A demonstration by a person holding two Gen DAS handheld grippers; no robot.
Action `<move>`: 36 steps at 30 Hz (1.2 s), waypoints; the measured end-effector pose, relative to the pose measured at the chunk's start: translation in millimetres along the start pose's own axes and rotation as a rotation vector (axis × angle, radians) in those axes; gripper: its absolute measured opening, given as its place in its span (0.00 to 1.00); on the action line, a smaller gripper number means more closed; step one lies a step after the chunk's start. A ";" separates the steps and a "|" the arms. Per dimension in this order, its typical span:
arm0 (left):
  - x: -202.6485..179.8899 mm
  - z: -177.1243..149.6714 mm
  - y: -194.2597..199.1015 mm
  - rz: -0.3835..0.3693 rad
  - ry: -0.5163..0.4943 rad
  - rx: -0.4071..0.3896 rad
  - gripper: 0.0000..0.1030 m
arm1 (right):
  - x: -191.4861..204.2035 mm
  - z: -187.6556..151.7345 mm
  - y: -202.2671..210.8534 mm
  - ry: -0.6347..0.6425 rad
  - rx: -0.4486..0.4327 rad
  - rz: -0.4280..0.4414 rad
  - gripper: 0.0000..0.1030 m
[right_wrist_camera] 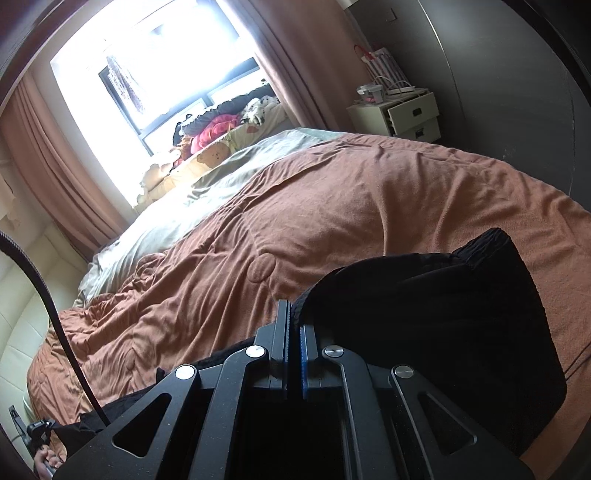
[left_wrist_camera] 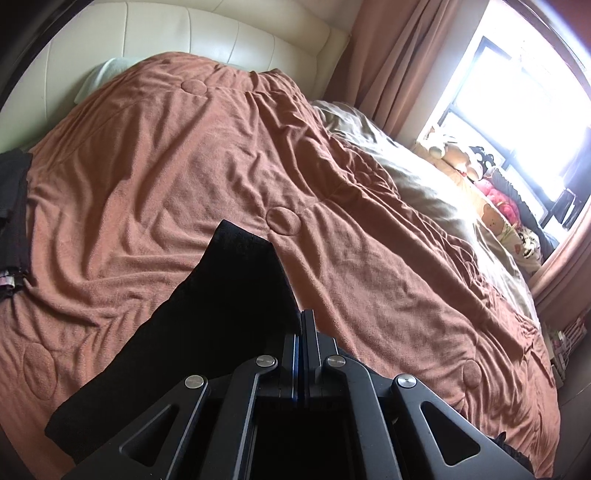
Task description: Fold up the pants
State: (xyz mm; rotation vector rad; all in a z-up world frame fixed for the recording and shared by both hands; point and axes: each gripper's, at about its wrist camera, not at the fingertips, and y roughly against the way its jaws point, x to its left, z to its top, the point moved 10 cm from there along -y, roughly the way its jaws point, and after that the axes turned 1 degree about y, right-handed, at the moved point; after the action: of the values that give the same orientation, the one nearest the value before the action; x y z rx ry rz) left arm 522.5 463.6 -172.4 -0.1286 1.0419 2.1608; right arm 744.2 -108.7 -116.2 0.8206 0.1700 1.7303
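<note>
The black pants (left_wrist_camera: 207,306) hang from my left gripper (left_wrist_camera: 302,328), which is shut on their edge and holds them above the brown bedspread (left_wrist_camera: 184,155). A leg end sticks up and to the left of the fingers. In the right wrist view my right gripper (right_wrist_camera: 294,325) is shut on another part of the black pants (right_wrist_camera: 443,332), whose bulk with the ribbed waistband bulges to the right of the fingers over the brown bedspread (right_wrist_camera: 369,192).
A stack of folded dark clothes (left_wrist_camera: 13,206) lies at the bed's left edge. A cream headboard (left_wrist_camera: 184,33), a beige sheet (left_wrist_camera: 424,184), stuffed toys on the window sill (left_wrist_camera: 491,177) and a white nightstand (right_wrist_camera: 402,114) surround the bed.
</note>
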 end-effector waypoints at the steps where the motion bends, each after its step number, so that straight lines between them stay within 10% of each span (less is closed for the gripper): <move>1: -3.5 0.1 -6.0 0.006 -0.015 0.001 0.01 | 0.0 0.3 -7.6 0.002 0.009 -0.009 0.01; 20: -9.7 -12.4 -91.6 0.171 -0.105 0.082 0.03 | 21.2 11.7 -103.7 0.086 0.050 -0.130 0.01; 23: -4.8 -17.4 -92.0 0.221 -0.119 0.115 0.21 | 19.8 4.4 -119.0 0.082 0.114 -0.149 0.02; 26: -4.0 -17.0 -75.3 0.187 -0.108 0.097 0.61 | 16.5 -0.8 -121.3 0.053 0.180 -0.133 0.07; 36: 12.2 -20.4 0.0 0.142 -0.140 0.093 0.65 | 39.0 -5.3 -36.5 0.190 0.137 -0.065 0.49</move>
State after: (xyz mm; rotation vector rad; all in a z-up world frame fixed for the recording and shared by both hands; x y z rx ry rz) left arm 509.2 455.9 -190.6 0.1428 1.0966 2.2073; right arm 766.2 -60.0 -121.7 0.7402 0.4428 1.7482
